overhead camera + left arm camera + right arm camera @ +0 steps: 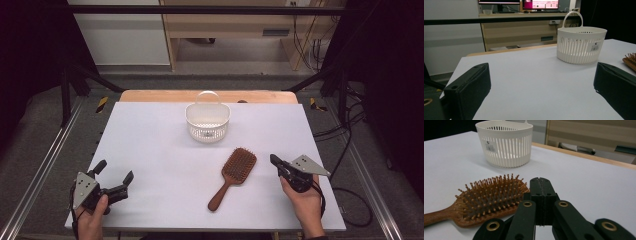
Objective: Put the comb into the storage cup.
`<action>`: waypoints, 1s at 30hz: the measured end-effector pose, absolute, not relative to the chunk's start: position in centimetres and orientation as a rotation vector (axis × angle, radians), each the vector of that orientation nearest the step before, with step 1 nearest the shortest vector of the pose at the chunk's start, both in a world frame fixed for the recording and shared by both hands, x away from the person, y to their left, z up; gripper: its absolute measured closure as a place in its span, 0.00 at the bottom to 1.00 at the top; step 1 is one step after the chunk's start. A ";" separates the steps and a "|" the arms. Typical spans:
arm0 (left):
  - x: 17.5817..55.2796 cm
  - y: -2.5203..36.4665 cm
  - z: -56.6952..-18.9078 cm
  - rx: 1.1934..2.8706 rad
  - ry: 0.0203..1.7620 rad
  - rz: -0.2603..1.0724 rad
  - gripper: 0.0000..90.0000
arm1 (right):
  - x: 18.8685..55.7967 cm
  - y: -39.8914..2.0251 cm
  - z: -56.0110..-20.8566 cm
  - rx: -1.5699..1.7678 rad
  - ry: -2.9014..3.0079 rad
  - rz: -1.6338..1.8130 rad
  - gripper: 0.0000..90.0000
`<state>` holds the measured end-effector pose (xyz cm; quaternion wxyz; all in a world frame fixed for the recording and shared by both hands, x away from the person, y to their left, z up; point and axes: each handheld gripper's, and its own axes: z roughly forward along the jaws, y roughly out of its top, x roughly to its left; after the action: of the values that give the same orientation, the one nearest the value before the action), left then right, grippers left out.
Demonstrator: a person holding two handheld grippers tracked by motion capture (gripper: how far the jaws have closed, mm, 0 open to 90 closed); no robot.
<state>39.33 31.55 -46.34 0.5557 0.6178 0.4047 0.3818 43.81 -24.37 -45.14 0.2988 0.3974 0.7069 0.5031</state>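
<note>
Two hand-held grippers beside a wooden hairbrush on the white desk.
At lower left of the high view, the left hand-held gripper [116,176] stands spread and empty. The hairbrush [233,176] lies right of centre, below the white basket [207,121]. At lower right, the right hand-held gripper [273,159] is pressed together on nothing, just beside the bristles.
</note>
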 end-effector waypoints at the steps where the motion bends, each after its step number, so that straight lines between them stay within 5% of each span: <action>1: 39.3 31.5 -46.3 1.458 0.955 0.902 0.01 | 44.0 -24.2 -44.9 1.052 1.892 1.322 1.00; 15: 39.4 31.4 -46.4 1.462 0.956 0.901 0.01 | 47.5 -21.3 -42.7 1.026 2.066 1.220 1.00; 30: 39.4 31.4 -46.4 1.467 0.958 0.902 0.01 | 52.3 -17.9 -44.8 1.067 2.226 1.115 1.00</action>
<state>39.38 31.42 -46.43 0.5529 0.6204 0.4050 0.3814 52.32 -17.86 -44.84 0.2150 0.3846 0.8026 0.4022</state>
